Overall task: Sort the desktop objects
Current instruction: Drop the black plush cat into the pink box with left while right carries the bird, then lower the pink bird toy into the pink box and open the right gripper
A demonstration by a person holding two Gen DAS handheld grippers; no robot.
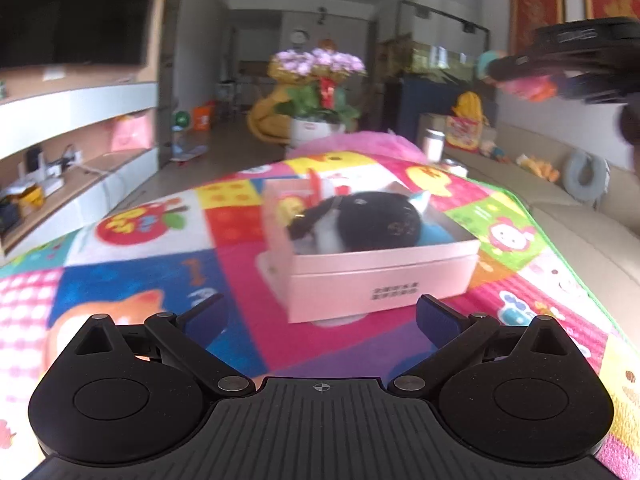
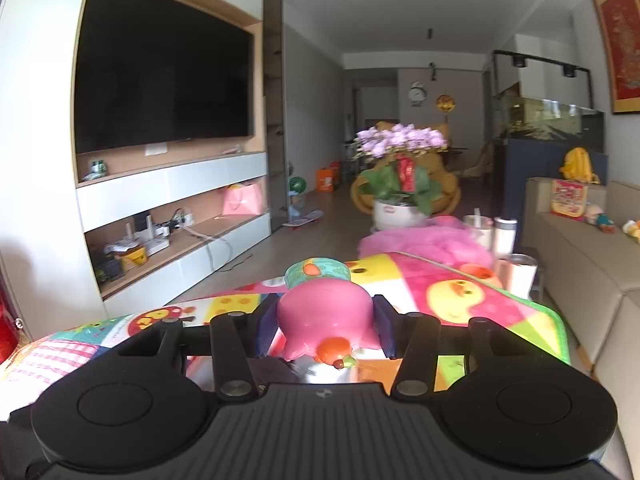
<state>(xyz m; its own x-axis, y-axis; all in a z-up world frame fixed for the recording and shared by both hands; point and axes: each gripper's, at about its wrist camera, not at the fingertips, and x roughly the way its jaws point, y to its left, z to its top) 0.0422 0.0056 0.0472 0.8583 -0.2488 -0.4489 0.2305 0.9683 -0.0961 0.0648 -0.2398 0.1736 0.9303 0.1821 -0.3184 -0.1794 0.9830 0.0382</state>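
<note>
Above the mat [image 2: 460,300], the right hand-held gripper [image 2: 326,326] clamps a pink toy [image 2: 324,316], teal end pointing forward.

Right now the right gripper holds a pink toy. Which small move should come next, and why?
Probably carry the pink toy over the white box and lower it there. The right gripper is shut on it, raised above the mat, and the box already holds other things.

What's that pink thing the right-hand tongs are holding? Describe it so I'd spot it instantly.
Find the colourful patchwork mat; just above its near edge the right tongs are shut on a glossy pink plastic toy. It is rounded, with a teal rim on top and an orange knob underneath, and it is not in the pink box.
</note>
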